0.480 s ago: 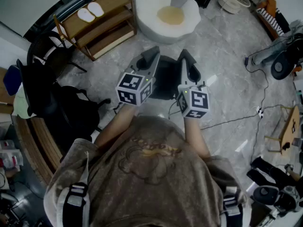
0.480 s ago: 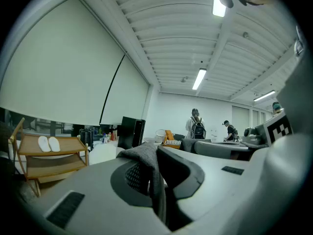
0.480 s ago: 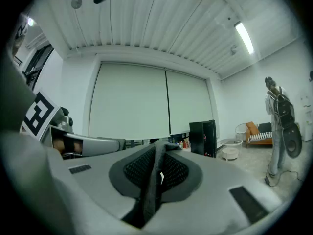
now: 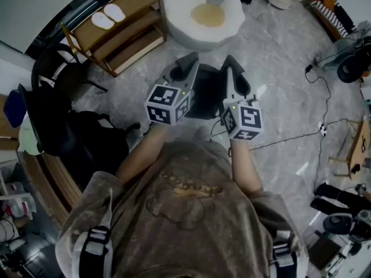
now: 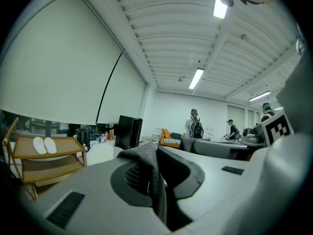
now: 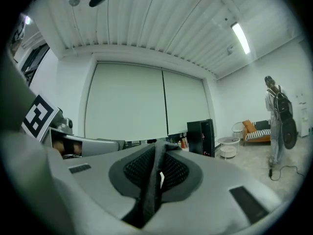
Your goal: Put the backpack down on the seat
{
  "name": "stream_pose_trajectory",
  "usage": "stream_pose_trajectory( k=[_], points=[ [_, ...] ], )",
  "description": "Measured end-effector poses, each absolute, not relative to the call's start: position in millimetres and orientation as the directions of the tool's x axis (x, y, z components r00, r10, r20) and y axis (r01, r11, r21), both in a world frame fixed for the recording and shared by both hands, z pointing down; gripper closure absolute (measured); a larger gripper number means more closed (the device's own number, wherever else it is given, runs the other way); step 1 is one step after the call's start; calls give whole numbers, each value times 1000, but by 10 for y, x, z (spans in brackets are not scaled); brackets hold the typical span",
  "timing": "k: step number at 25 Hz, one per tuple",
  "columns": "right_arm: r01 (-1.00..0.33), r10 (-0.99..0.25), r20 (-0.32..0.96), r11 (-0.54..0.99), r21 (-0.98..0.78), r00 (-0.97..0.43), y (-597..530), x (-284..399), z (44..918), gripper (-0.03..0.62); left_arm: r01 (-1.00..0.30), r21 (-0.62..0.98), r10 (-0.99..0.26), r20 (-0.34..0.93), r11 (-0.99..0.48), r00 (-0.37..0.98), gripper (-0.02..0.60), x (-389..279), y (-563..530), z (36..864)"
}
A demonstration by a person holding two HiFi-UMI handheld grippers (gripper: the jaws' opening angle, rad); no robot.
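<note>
both the left gripper (image 4: 186, 63) and right gripper (image 4: 231, 66) have jaws pinching fabric of the backpack (image 4: 206, 92).

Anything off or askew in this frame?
Nothing stands out. The backpack hangs between the left gripper and right gripper, both clamped on its fabric, short of the white seat. A cable trails across the floor.

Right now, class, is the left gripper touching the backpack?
Touching. The left gripper view shows the left gripper with its jaws closed on a dark fabric fold of the backpack, which is pinched between the pads.
</note>
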State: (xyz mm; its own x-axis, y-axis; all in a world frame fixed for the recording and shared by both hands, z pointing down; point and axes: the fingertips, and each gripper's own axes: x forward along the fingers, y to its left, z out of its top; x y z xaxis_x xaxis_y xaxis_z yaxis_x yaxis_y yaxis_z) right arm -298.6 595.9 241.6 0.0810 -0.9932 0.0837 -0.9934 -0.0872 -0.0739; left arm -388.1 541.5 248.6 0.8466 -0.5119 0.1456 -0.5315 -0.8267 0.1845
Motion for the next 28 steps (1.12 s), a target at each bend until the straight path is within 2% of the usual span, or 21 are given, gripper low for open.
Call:
stream_pose_trajectory(
  k=[11,28],
  points=[
    [-990,-992,79,-104,-93,97,5518,-2836,2466,557,-516,164,-497,147,-841,855,549,-3723,4923,2537],
    [-991,-995,100,-39,-131,26,4099,-1937,2556,557,-540,208,-514,165,-816,841,549,-2814,3519,2682]
  ],
)
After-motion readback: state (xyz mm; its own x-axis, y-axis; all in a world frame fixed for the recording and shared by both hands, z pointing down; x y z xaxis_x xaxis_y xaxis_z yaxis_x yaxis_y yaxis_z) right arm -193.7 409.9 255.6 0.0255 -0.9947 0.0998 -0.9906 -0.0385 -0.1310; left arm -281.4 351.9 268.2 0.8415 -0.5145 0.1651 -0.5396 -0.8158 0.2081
